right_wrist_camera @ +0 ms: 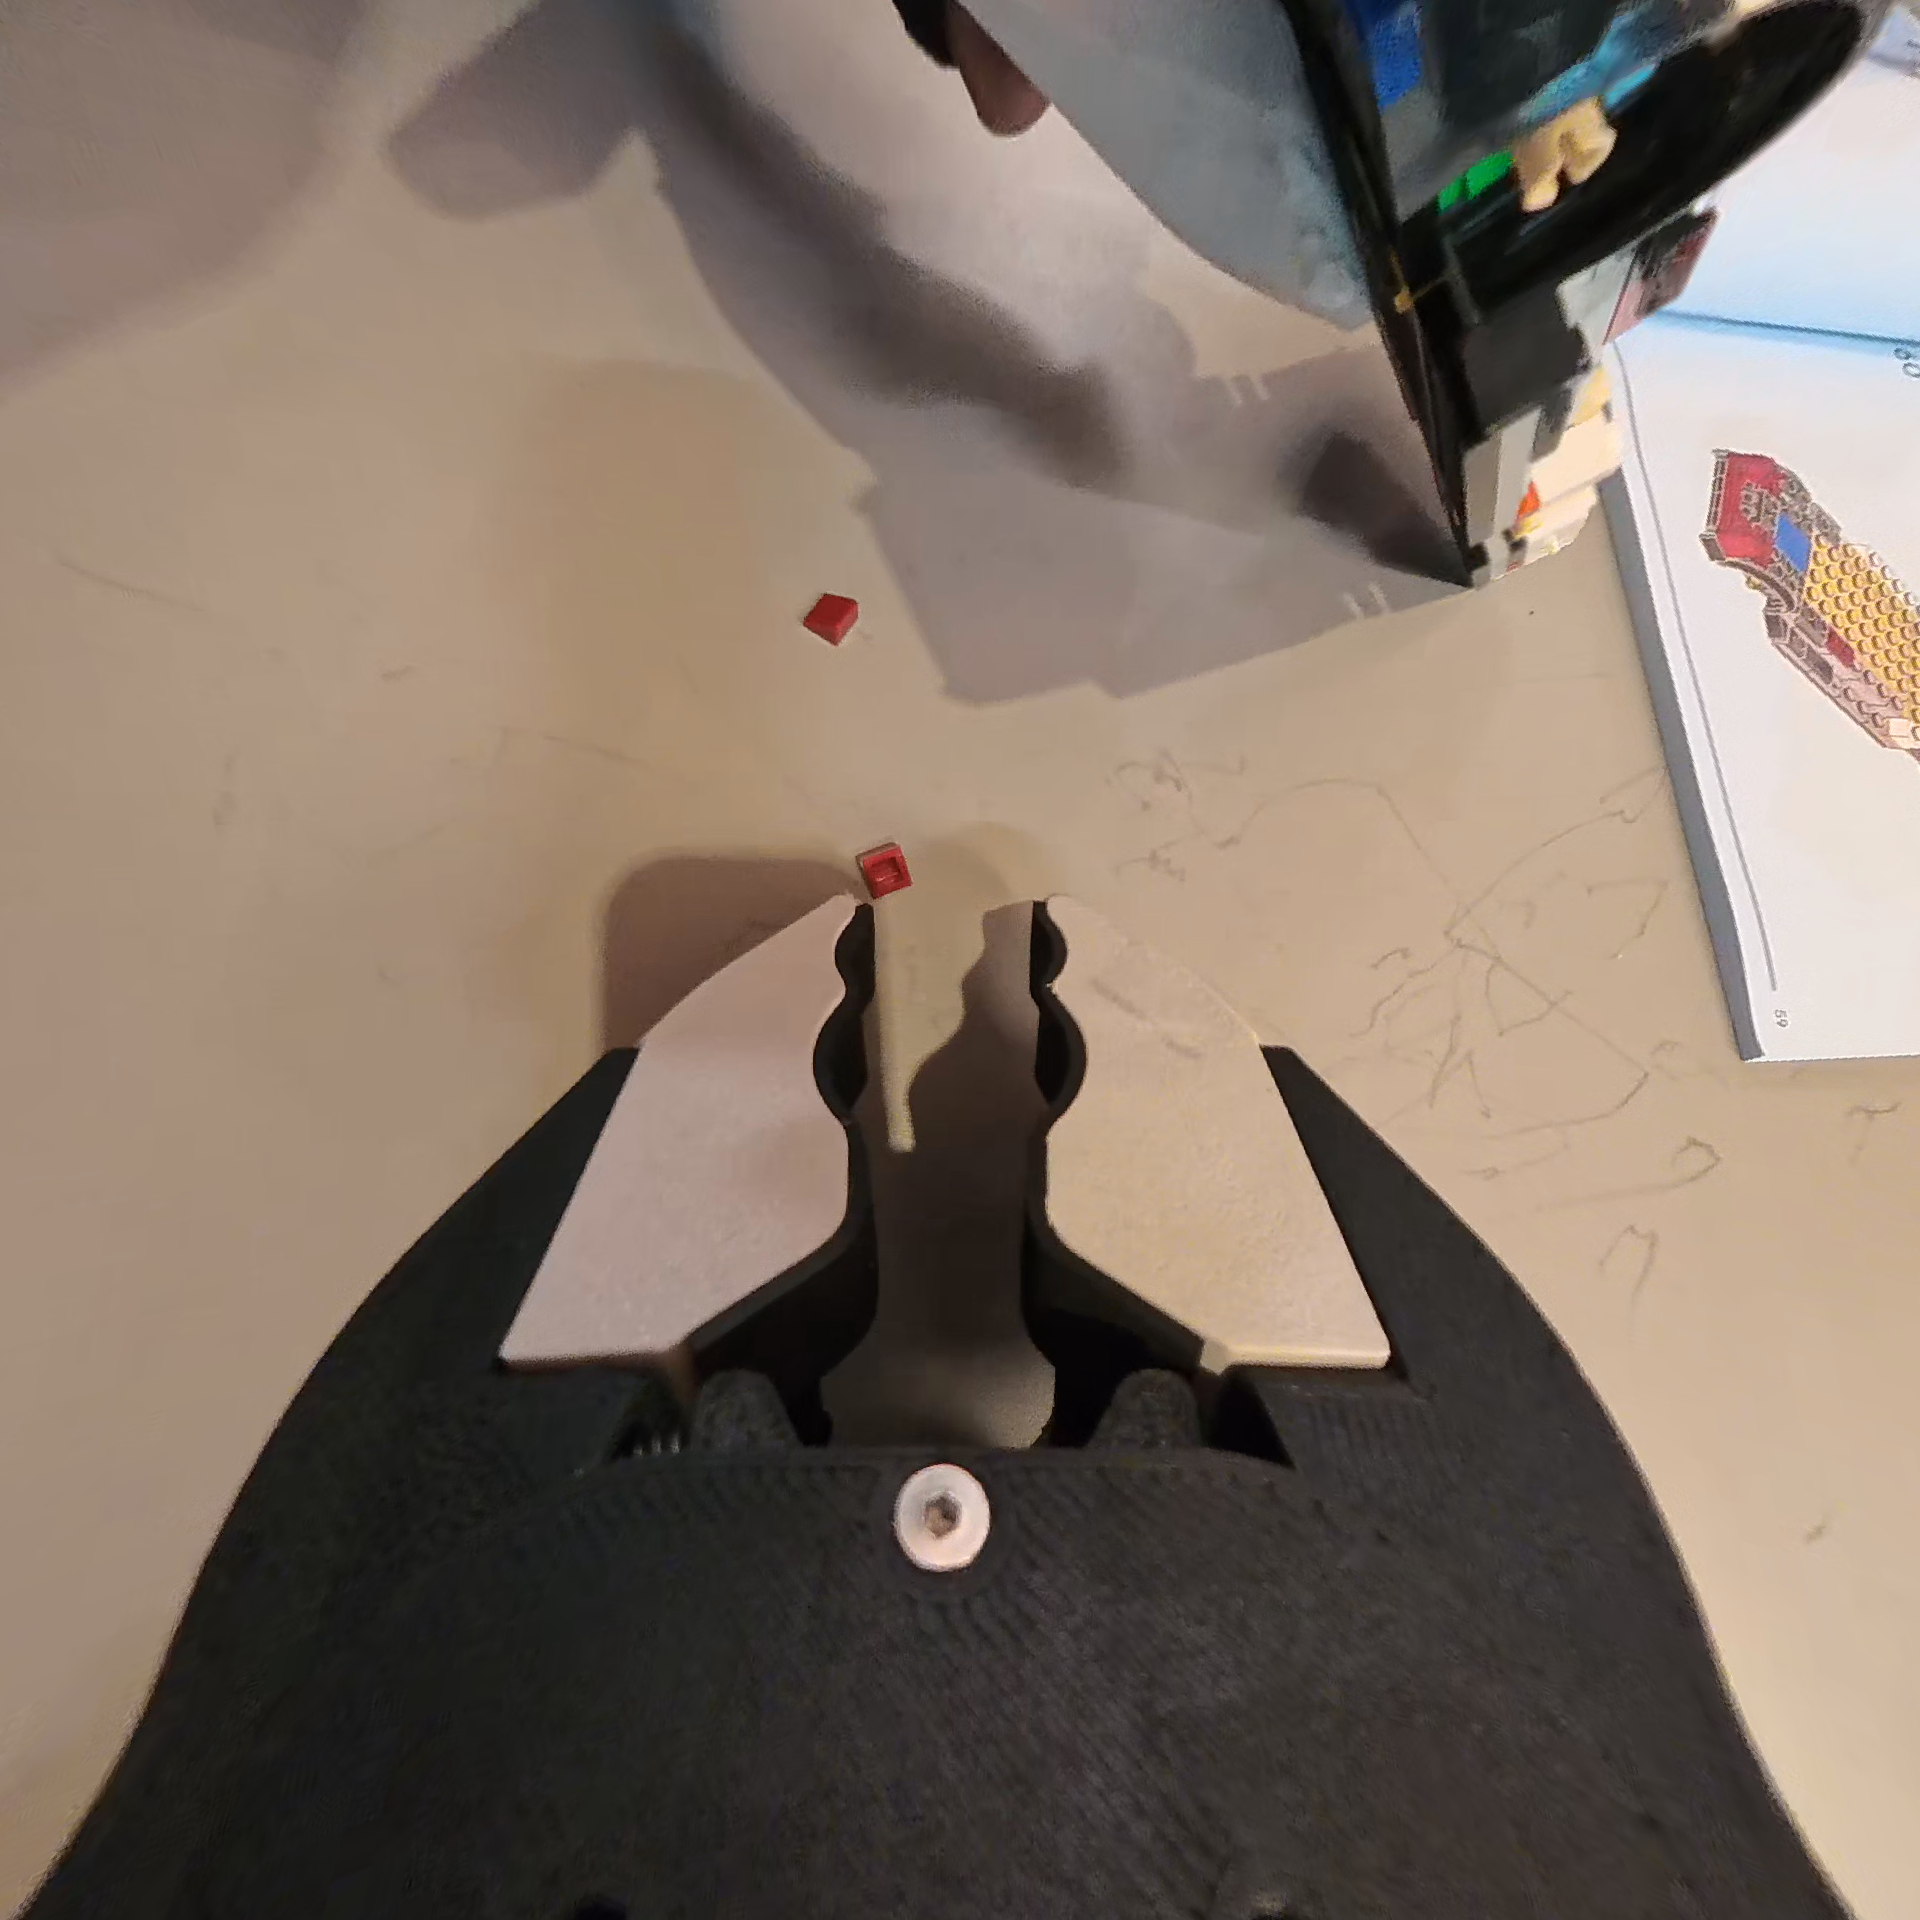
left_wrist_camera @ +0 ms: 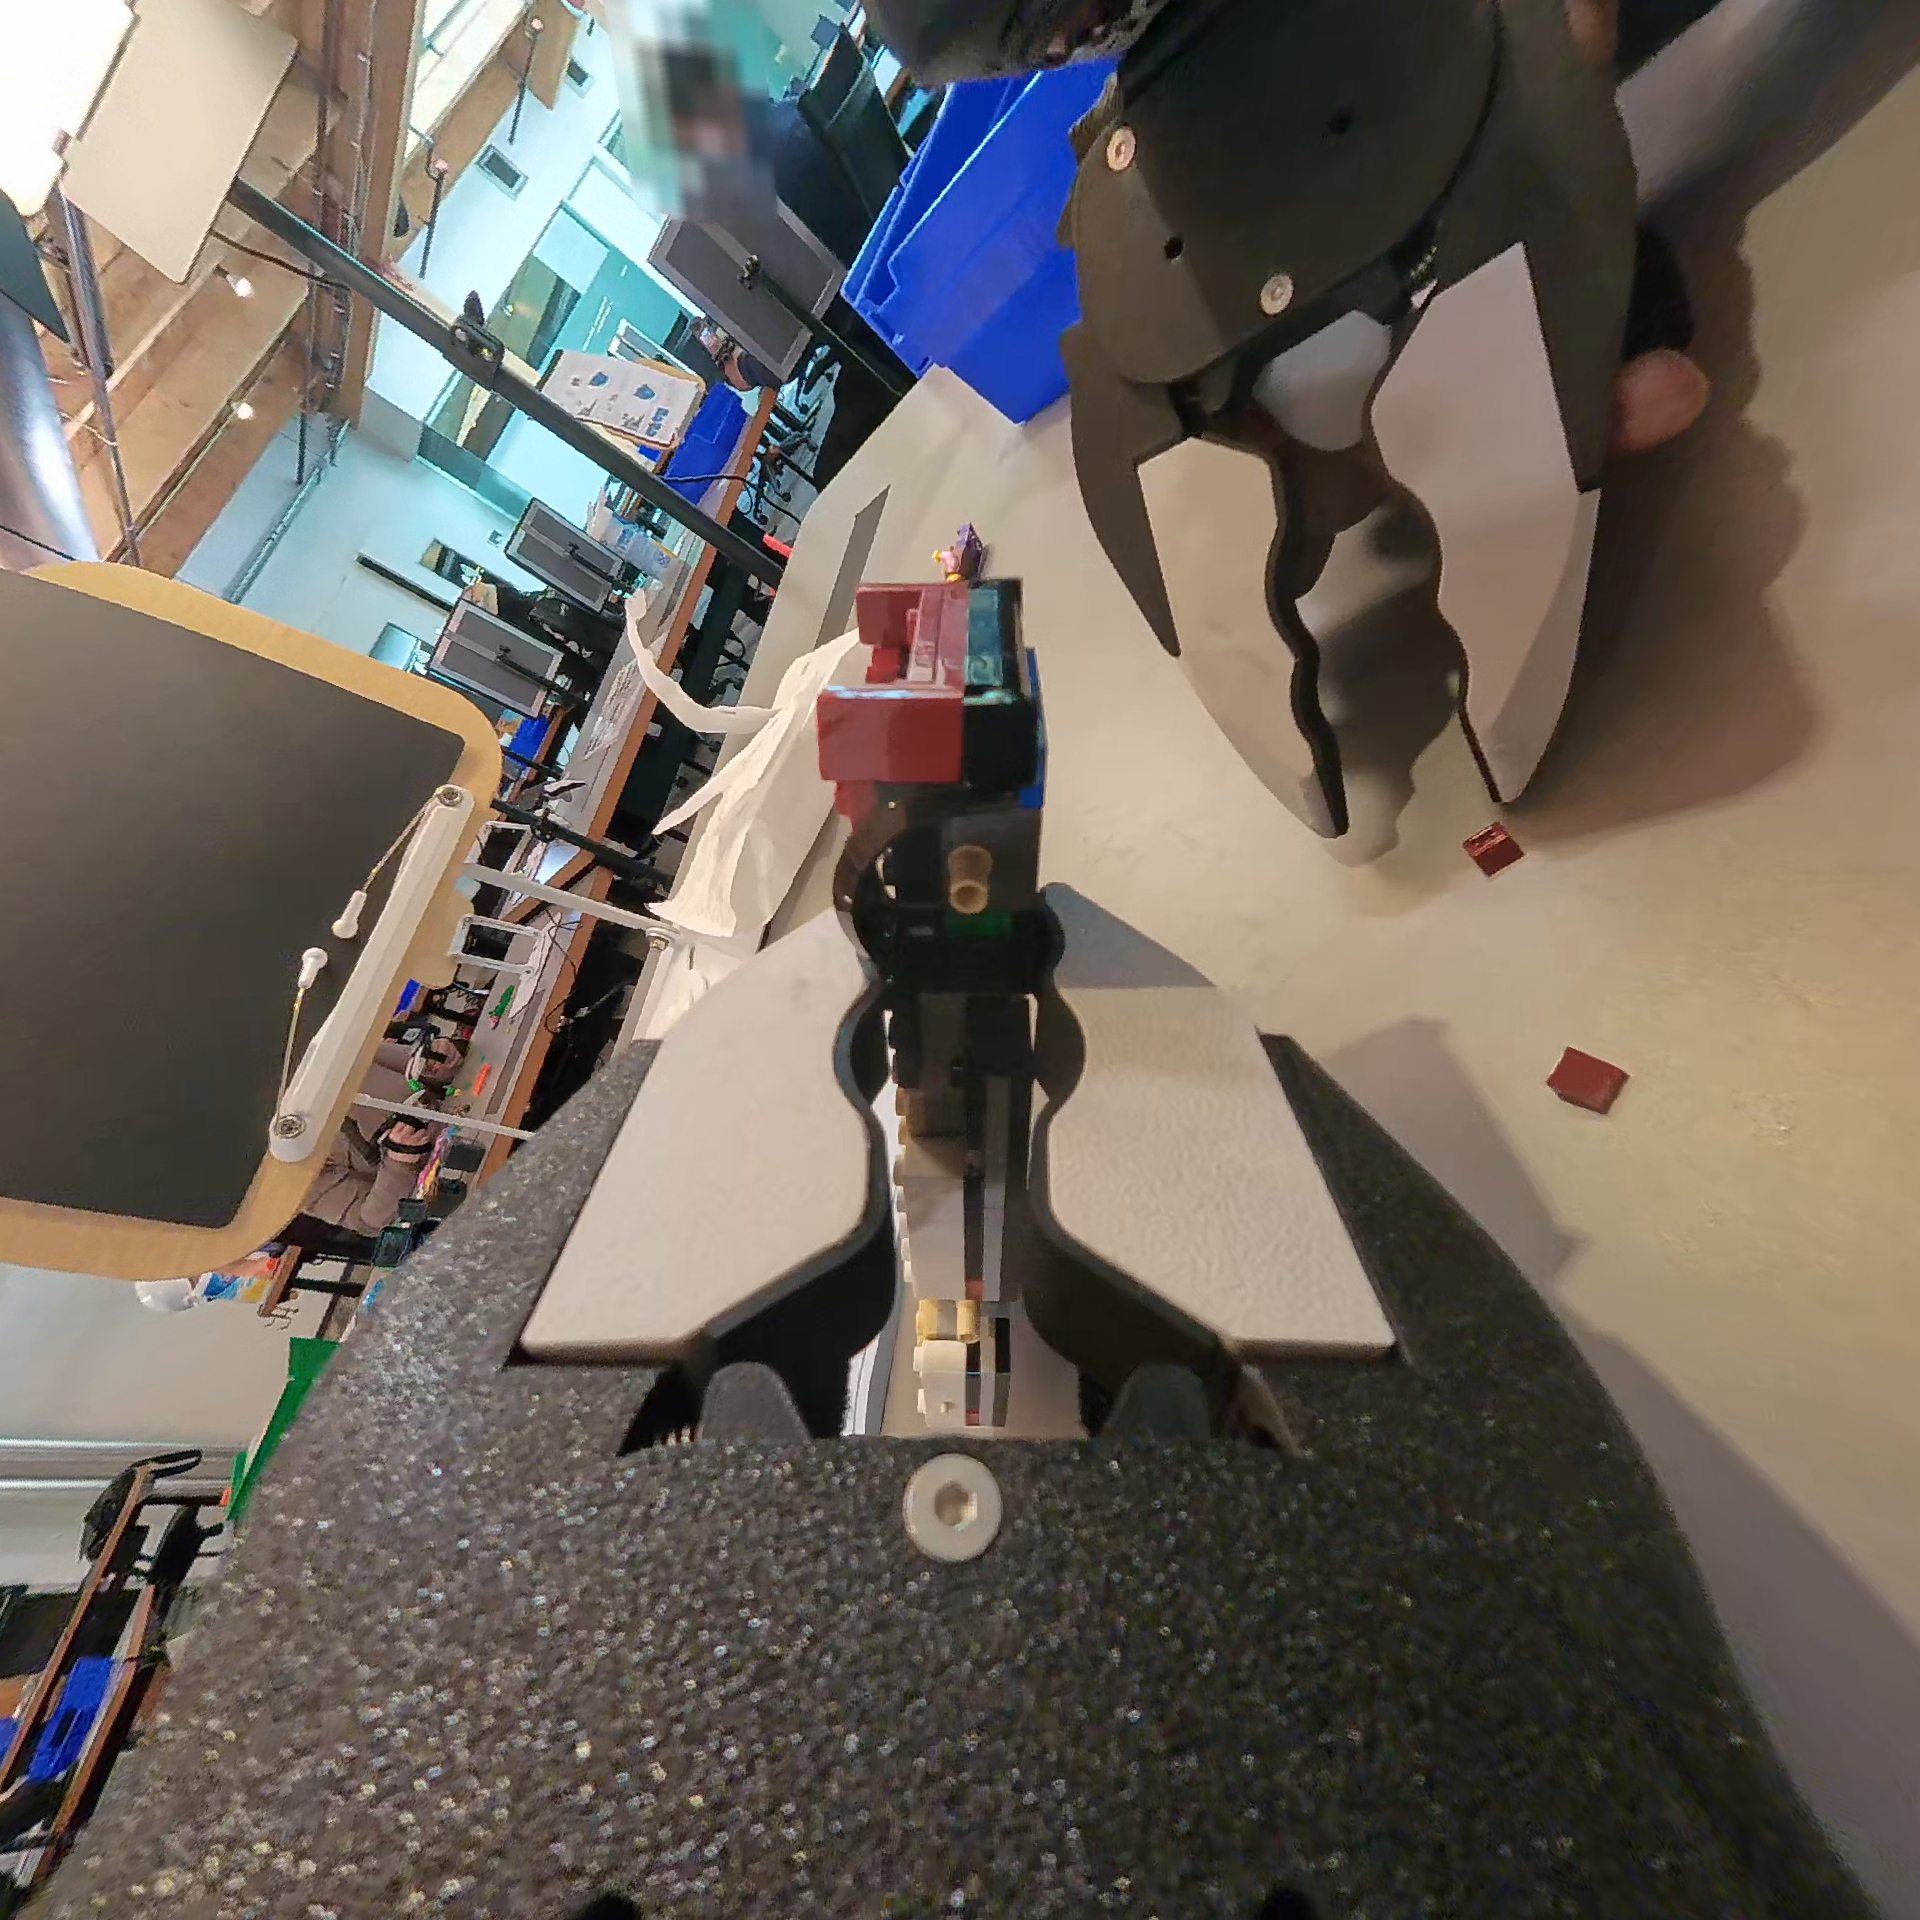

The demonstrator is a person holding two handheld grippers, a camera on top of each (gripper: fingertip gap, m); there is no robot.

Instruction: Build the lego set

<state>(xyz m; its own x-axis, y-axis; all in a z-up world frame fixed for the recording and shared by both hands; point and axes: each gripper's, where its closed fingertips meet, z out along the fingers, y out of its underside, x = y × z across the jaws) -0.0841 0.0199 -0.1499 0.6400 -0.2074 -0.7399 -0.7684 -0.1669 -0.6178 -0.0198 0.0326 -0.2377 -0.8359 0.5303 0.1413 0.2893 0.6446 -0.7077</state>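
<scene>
Pinching a tall brick-built model [left_wrist_camera: 940, 727] lengthwise between its pads, the left claw [left_wrist_camera: 956, 935] holds it up off the counter [left_wrist_camera: 1558, 1299]. The right claw [right_wrist_camera: 954, 914] hangs spread and empty, one small red piece [right_wrist_camera: 884, 871] lying just beyond its left fingertip [right_wrist_camera: 858, 920], another red piece [right_wrist_camera: 830, 618] farther ahead; neither is picked up.
</scene>
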